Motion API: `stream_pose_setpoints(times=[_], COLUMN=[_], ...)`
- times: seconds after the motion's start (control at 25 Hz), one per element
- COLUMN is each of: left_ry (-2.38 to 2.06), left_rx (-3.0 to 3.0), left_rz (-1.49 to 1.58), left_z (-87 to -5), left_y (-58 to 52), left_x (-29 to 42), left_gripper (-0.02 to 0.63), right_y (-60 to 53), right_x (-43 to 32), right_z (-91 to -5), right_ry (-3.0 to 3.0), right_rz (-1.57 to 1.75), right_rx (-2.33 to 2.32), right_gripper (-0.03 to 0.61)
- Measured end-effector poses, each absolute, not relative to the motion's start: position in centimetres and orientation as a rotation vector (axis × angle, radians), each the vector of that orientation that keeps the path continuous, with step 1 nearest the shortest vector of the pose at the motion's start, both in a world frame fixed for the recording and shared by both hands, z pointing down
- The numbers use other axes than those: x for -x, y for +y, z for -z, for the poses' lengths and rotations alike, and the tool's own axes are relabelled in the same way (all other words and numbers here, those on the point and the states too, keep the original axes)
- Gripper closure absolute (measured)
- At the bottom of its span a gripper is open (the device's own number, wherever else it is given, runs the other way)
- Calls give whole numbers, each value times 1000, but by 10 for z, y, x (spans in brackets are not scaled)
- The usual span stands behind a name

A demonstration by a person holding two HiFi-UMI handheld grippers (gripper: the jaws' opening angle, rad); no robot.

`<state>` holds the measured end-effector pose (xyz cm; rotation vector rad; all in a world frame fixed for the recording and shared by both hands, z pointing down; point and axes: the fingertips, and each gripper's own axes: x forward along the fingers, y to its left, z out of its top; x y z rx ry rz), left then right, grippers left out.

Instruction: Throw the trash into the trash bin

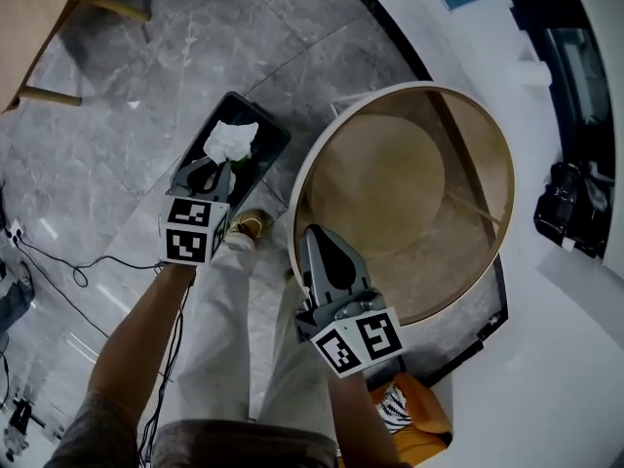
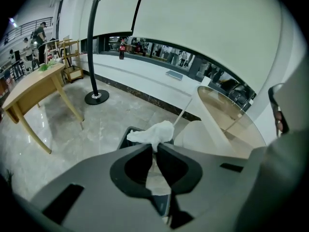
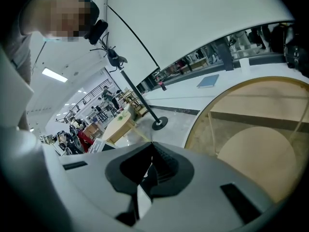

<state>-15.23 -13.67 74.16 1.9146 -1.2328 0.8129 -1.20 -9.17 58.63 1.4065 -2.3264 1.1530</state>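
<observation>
Left tongs [image 1: 218, 170] are clenched on the trash, a crumpled white tissue [image 1: 231, 140] pinched right at the tips, with the wad poking out past them toward 12 o'clock in the left gripper view. And look where it hangs: in the head view the tissue sits directly over the open mouth of the black trash bin [image 1: 272, 136], which stands on the grey marble floor [image 1: 117, 105] at about 10 o'clock from the middle of the frame. Whether the tissue is above the rim or already dipping inside, I can't say from here.

Right tongs [image 1: 320, 240] are closed on nothing, tips together and pointing toward 12 o'clock over the rim of the round counter [image 1: 390, 183] at the person's right. No other trash shows on that counter.

So the pickup and the carry look done — the one step left is the drop. By my read, letting the left tongs go should send the tissue straight down into the bin — it's light, so it may cling to a pad
</observation>
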Motion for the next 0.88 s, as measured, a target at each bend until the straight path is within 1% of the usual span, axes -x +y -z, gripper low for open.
stream_pose_setpoints(times=[0.24, 0.48, 0.88], left_ry=[-1247, -1230, -1184], left_rx=[-1902, -1893, -1923], left_rz=[-849, -856, -979], left_z=[-750, -754, -761], left_y=[-131, -126, -118], left_x=[163, 166, 163], left_gripper=[569, 524, 494], right_y=[-87, -84, -83], right_x=[16, 18, 18], right_z=[-590, -591, -592], right_ry=[-2320, -2318, -2315], right_rz=[-1158, -1159, -1165], right_rx=[-1409, -1422, -1434], right_gripper=[560, 560, 560])
